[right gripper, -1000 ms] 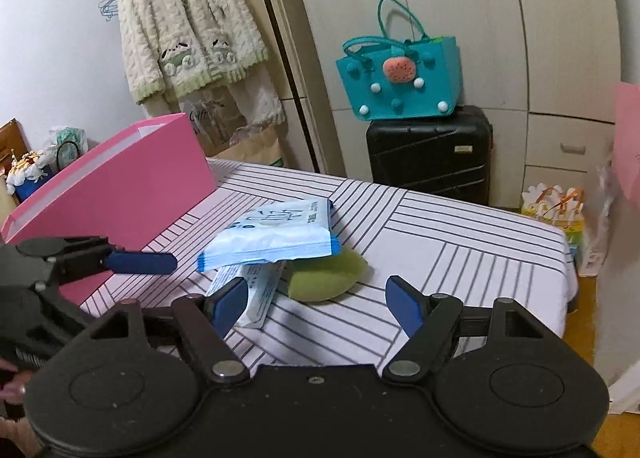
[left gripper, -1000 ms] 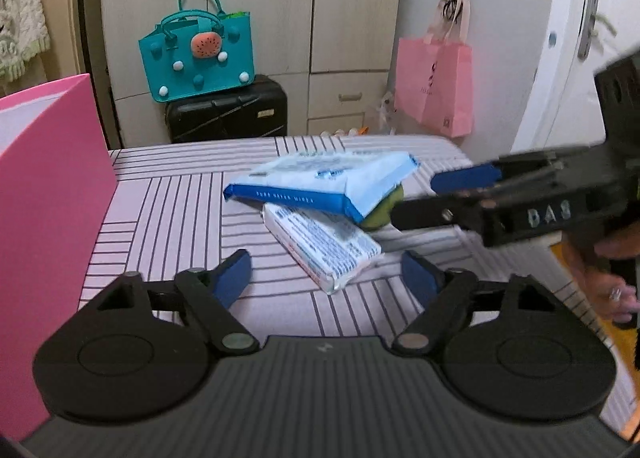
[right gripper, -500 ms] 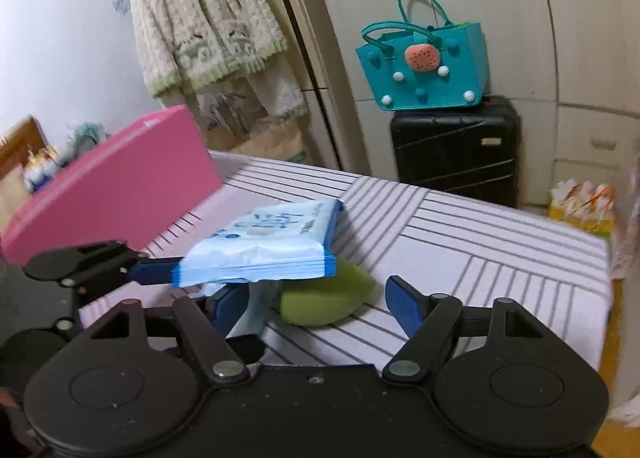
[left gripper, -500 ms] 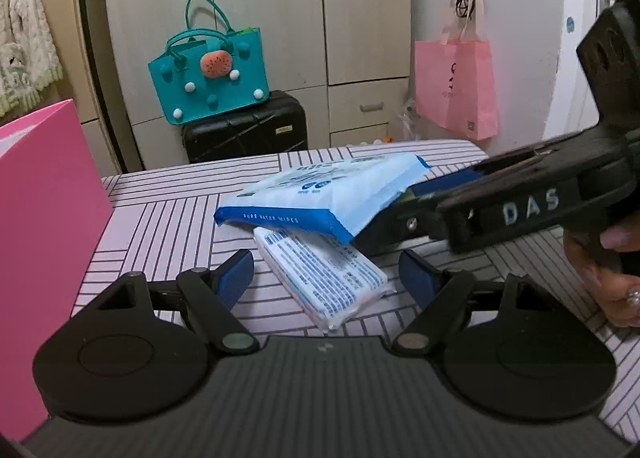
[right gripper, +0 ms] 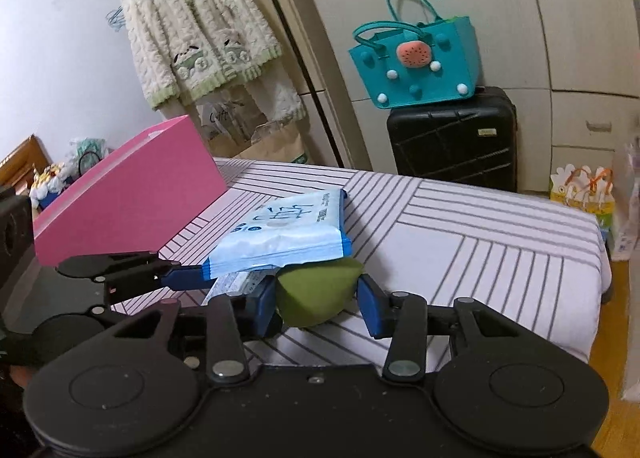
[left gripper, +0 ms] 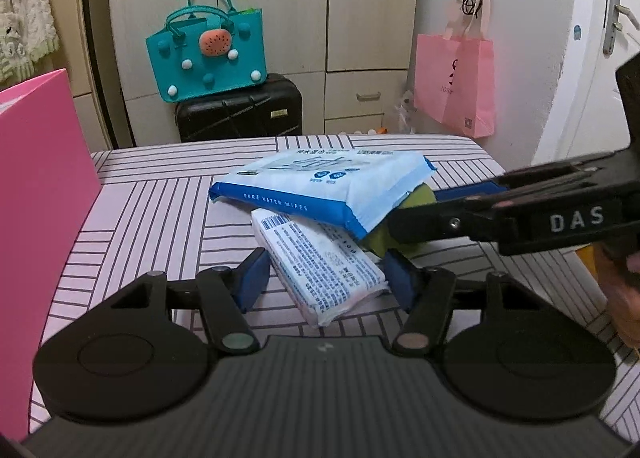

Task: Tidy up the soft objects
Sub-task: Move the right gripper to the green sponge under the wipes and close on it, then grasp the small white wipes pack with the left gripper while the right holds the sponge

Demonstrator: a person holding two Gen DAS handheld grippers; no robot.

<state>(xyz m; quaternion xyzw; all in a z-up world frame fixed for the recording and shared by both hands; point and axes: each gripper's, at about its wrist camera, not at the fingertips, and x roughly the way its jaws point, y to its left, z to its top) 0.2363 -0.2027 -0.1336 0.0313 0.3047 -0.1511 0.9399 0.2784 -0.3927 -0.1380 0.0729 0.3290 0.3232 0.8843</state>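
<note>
A blue pack of water wipes (left gripper: 320,185) lies on top of a white tissue pack (left gripper: 320,262) and a green sponge (right gripper: 316,294) on the striped table. My left gripper (left gripper: 328,278) is open with the white pack's near end between its fingers. My right gripper (right gripper: 320,298) is open with its fingers on either side of the green sponge; it also shows in the left wrist view (left gripper: 408,217), reaching in from the right under the blue pack. The left gripper shows in the right wrist view (right gripper: 188,278), next to the blue pack's edge.
A tall pink box (left gripper: 36,217) stands on the table's left side, also in the right wrist view (right gripper: 132,193). Beyond the table's far edge are a black suitcase (left gripper: 240,109) with a teal bag (left gripper: 204,53), and a pink bag (left gripper: 456,85) on the wall.
Both grippers have moved forward to the pile. The right gripper's fingers now flank the green sponge and the left gripper's fingers flank the white pack.
</note>
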